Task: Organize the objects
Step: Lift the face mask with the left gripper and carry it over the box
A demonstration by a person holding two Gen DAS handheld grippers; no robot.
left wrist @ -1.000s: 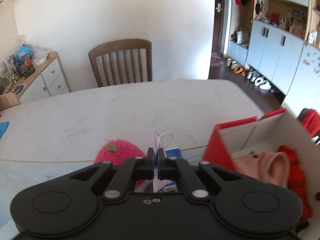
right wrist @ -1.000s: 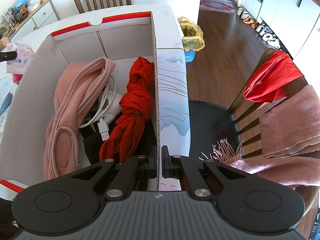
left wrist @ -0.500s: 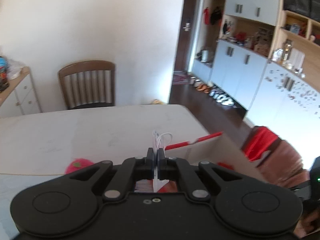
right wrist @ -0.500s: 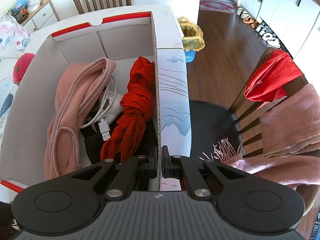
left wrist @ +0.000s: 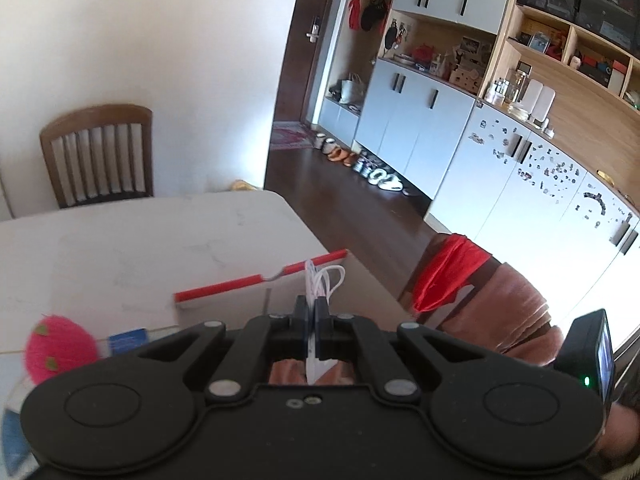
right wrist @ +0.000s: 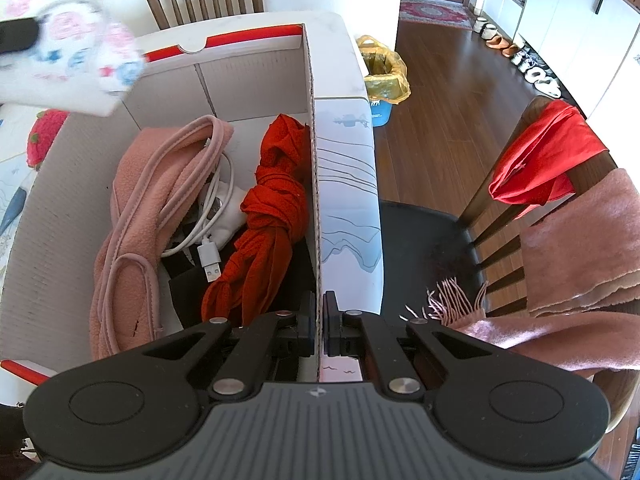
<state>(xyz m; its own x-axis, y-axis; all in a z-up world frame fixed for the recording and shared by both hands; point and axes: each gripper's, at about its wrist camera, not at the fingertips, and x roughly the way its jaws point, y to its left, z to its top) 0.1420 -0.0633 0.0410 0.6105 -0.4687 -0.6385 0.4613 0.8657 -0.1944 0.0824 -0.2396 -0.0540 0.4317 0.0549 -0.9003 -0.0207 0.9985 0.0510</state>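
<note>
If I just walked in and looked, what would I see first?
Probably the big white cardboard box on the table, stuffed with a knotted red scarf, a pink fleece and a white cable. The right gripper pinches the box's right wall. At top left, the left gripper holds a flowery white pouch over the box's far corner.

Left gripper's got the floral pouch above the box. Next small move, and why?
Probably lower the left gripper into the box, then release. The pouch, clamped, hangs over the box's far left corner, above the pink scarf. The right gripper pinches the box's right wall, steadying it.
</note>
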